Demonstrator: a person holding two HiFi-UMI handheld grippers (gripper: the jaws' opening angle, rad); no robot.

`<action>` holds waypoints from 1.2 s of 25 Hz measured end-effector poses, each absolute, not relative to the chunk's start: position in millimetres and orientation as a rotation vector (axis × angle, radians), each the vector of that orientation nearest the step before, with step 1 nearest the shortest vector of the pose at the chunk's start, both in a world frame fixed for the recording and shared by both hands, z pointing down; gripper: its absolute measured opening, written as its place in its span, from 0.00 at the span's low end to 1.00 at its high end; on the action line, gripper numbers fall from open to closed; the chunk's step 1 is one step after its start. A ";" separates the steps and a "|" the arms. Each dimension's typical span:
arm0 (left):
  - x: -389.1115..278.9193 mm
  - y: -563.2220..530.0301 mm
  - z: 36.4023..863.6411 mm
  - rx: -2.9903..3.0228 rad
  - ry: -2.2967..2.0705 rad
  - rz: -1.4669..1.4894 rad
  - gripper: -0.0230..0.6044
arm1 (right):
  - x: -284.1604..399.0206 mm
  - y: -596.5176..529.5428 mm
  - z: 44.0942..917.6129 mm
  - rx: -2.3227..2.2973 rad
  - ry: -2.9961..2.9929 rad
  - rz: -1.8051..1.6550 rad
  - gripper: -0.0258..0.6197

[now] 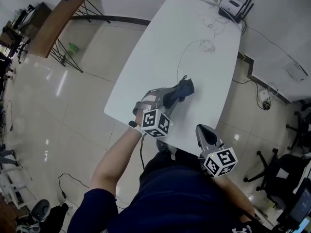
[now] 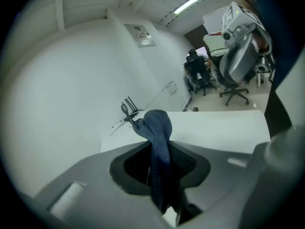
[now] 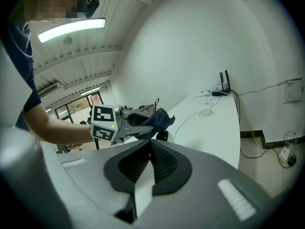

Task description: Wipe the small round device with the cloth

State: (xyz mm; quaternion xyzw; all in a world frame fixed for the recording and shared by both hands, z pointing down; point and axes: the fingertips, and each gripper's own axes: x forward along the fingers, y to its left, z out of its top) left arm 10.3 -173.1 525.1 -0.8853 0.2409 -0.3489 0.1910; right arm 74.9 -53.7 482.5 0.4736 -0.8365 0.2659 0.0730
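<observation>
Dark blue cloth [image 1: 185, 88] is pinched in the narrowly set jaws of the left gripper [image 1: 174, 97] and held above the near end of the white table [image 1: 194, 67], while the right gripper [image 3: 151, 149] is closed on nothing. The small round device cannot be picked out for certain; a dark rounded shape [image 3: 162, 136] just under the cloth may be it. The approach is judged to be in hand, so the cloth must next be lowered onto the device and rubbed across it.
</observation>
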 end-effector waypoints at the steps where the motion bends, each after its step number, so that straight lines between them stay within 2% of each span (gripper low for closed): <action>1: 12.3 -166.3 525.8 -2.462 0.619 -0.977 0.19 | 75.4 -53.0 483.4 1.425 -2.509 0.803 0.05; 13: 12.5 -108.9 599.0 -2.040 0.205 -1.061 0.19 | 79.8 -55.1 492.3 1.431 -2.481 0.852 0.05; 21: 8.3 -106.6 661.7 -2.147 0.123 -1.259 0.19 | 77.2 -53.2 495.4 1.418 -2.476 0.854 0.05; 25: 17.3 -101.0 623.6 -2.455 0.237 -1.234 0.19 | 78.0 -52.1 490.9 1.427 -2.489 0.835 0.05; 30: 7.7 -130.4 528.5 -2.951 0.809 -0.905 0.19 | 81.0 -47.9 486.6 1.457 -2.497 0.830 0.05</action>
